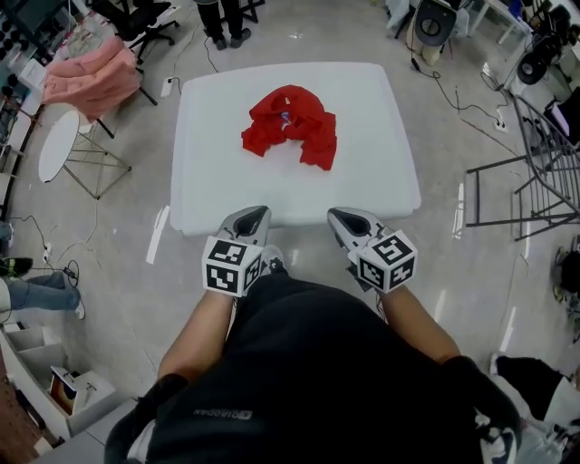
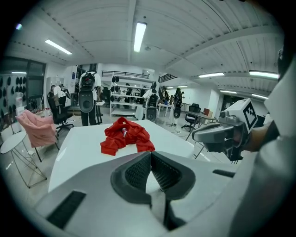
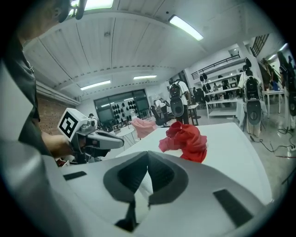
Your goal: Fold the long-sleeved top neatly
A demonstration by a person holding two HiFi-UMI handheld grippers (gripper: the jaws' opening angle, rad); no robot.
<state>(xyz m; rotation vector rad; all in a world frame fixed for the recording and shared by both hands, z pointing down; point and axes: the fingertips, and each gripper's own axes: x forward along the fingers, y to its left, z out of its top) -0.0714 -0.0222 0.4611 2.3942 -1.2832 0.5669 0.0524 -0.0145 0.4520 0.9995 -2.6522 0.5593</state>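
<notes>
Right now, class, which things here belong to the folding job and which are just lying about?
Job: red top; white table; left hand-held gripper; right hand-held gripper.
Lying about: pink garment; round side table; black office chair.

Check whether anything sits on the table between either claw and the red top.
Nothing visible does. The red top lies crumpled mid-table, and only bare white table separates it from the left claw and right claw, both shut and empty at the near edge.
</notes>
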